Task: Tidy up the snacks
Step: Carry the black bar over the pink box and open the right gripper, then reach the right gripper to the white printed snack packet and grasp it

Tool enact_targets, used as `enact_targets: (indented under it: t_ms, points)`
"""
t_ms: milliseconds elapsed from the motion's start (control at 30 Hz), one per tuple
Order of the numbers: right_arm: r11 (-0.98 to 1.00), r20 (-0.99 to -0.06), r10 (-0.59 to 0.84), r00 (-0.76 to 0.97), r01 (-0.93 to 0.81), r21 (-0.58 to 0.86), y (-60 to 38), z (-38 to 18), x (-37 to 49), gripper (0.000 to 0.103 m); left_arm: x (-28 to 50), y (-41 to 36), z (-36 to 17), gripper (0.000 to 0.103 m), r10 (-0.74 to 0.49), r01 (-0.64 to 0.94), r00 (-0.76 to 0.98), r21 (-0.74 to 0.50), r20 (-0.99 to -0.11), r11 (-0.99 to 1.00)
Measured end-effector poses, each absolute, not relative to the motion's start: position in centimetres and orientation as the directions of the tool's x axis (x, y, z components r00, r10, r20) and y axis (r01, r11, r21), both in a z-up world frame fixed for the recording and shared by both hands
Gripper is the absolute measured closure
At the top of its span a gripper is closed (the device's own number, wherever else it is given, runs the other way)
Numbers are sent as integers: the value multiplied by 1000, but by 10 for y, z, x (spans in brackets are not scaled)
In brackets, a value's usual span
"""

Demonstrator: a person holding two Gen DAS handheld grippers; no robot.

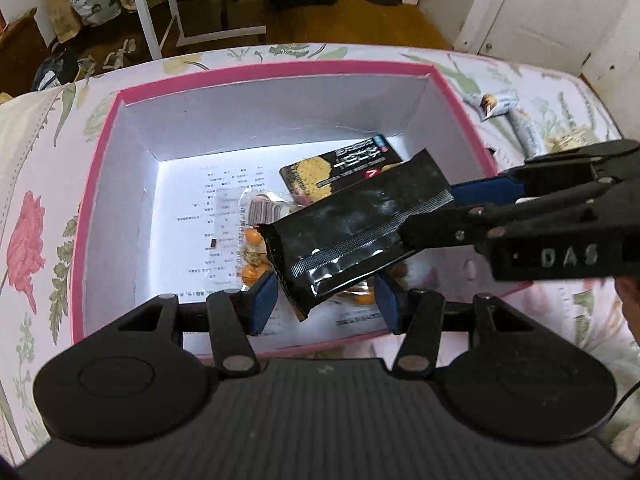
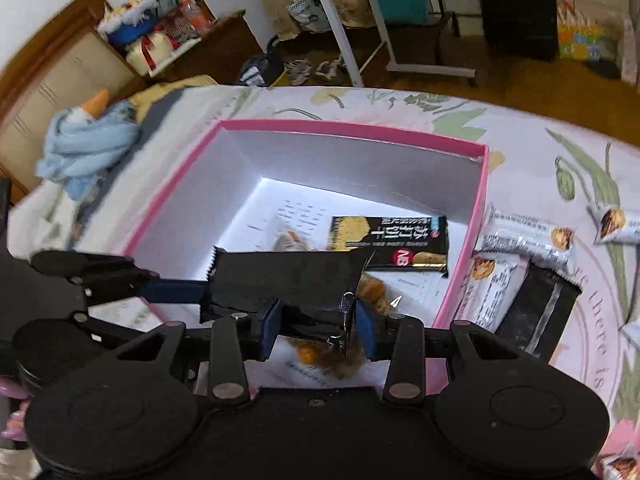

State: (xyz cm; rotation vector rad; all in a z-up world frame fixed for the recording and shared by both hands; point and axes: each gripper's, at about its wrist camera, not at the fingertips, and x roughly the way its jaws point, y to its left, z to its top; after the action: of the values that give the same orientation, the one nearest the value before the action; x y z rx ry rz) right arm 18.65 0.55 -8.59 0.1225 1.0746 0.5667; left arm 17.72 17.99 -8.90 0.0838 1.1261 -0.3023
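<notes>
A black foil snack packet [image 1: 344, 232] [image 2: 288, 272] hangs over the open pink-rimmed box [image 1: 280, 70] [image 2: 352, 130]. My left gripper [image 1: 326, 300] [image 2: 200, 286] is shut across the packet's near end in the left wrist view. My right gripper [image 2: 320, 328] [image 1: 428, 212] is shut on the other end, which is crumpled between its blue pads. Inside the box lie a black and gold cracker packet [image 1: 320, 172] [image 2: 392, 240] and a clear bag of orange snacks [image 1: 254, 248] [image 2: 372, 288] on a printed sheet. The held packet hides part of the bag.
The box sits on a floral bedsheet [image 1: 40, 200]. White snack bars [image 2: 524, 240] [image 1: 496, 104] and another black packet [image 2: 536, 312] lie on the sheet right of the box. A blue cloth [image 2: 88, 140] is at the far left. Wooden floor and furniture lie beyond the bed edge.
</notes>
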Motion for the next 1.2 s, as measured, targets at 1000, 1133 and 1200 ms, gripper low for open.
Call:
enact_targets:
  t_ms: [1000,1133,1200]
  points:
    - [894,-765,303,569,-448,21,-160,-47,65,41,123,75,-22,50,-192,387,471,7,-861,922]
    - [897,-717,284,637,-440,-36,-185,-51,41,36,122,38,-15,50,-243,439,464,-17,-852,898]
    - [901,-707,272,653,-431,-51,-195,-57,35,36,125,20,-16,49,-264,455,458,-32,-849,890]
